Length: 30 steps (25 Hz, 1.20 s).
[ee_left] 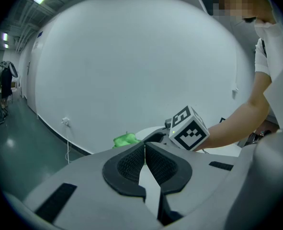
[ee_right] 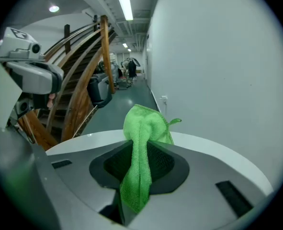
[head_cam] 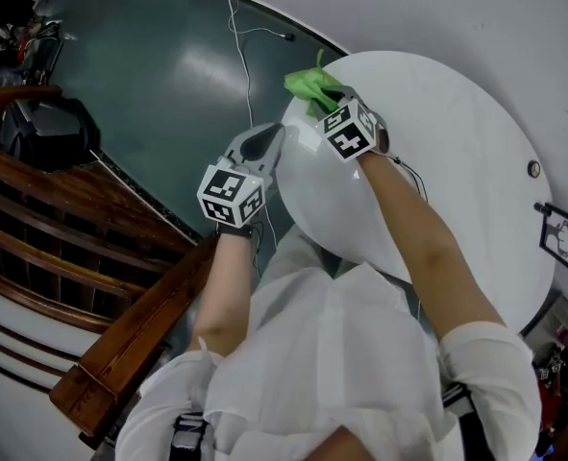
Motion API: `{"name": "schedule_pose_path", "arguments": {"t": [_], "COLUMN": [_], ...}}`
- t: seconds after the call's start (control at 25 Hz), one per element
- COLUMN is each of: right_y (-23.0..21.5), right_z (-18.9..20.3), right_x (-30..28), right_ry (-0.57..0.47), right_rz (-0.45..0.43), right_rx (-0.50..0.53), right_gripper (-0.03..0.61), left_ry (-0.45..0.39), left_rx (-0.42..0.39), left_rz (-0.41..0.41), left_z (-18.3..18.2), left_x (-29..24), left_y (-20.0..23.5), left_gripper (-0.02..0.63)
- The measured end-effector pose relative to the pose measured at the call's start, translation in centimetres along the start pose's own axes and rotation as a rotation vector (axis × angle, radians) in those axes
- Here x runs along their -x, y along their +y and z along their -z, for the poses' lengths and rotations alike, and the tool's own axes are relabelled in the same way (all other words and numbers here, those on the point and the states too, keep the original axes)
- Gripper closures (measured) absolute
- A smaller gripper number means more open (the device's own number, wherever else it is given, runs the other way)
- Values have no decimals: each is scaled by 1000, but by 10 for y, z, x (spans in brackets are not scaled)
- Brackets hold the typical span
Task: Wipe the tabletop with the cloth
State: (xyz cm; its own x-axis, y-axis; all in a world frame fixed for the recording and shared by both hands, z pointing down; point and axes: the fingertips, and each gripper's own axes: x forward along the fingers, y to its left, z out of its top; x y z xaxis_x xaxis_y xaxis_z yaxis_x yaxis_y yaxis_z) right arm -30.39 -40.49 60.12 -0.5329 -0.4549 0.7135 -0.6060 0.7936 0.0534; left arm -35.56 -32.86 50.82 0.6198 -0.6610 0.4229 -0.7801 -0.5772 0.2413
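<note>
The cloth (ee_right: 141, 143), bright green with a looped pile, was pinched in the right gripper (head_cam: 333, 102). Its jaws were closed on a bunched fold, so that one end stood up past the tips and the other hung down between them. It looked soft, light and limp, a thing that would crumple rather than resist. Its rough weave seemed unlikely to slip from the textured jaws, and nothing about it could break. A hold on the gathered middle, as here, seemed sound, though for wiping more of the free end would probably need to lie flat under the jaws. The cloth was at the edge of the round white surface (head_cam: 476, 142) that lay toward the dark green floor (head_cam: 149, 75); whether it touched the top could not be told. The left gripper (ee_left: 144, 150) was held just beside that same edge, its jaws brought together at the tips with nothing between them. The surface looked smooth, glossy and nearly bare, with one small round object (head_cam: 533, 169) near its opposite edge. Around it were a wooden staircase (head_cam: 120, 353), a plain white wall (ee_left: 131, 56) and a thin cable (head_cam: 235, 36) trailing over the floor.
</note>
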Motion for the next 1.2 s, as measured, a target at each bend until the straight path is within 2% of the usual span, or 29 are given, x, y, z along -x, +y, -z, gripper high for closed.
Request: {"name": "schedule_pose_path", "arguments": {"t": [0.16,0.32,0.48,0.64,0.96,1.2], "right_y": [31,48,38,-3,-131,-200], "right_z": [7,31,63,92,164,227], "right_x": [10,30,58,82,144,197], "right_ry": [-7,-8,-5,-3,-1,27], "right_rz": [-114,-246,-284,-213,73,229], "right_rx": [84,181,227,168,-156,-294], "right_gripper": [495,495,495,495,495,495], "left_ry": [17,27,29,36,61,77], "left_rx": [7,-1,-8,-17,-28,-32], "left_rz": [2,7,20,43,96,137], "left_z": [5,5,1,-1,5,11], "left_x": [-2,-13,-28,-45,-78,-102], "left_y": [-4,-11,-25,-43,-92,-131], "left_gripper": [594,594,594,594,594,594]}}
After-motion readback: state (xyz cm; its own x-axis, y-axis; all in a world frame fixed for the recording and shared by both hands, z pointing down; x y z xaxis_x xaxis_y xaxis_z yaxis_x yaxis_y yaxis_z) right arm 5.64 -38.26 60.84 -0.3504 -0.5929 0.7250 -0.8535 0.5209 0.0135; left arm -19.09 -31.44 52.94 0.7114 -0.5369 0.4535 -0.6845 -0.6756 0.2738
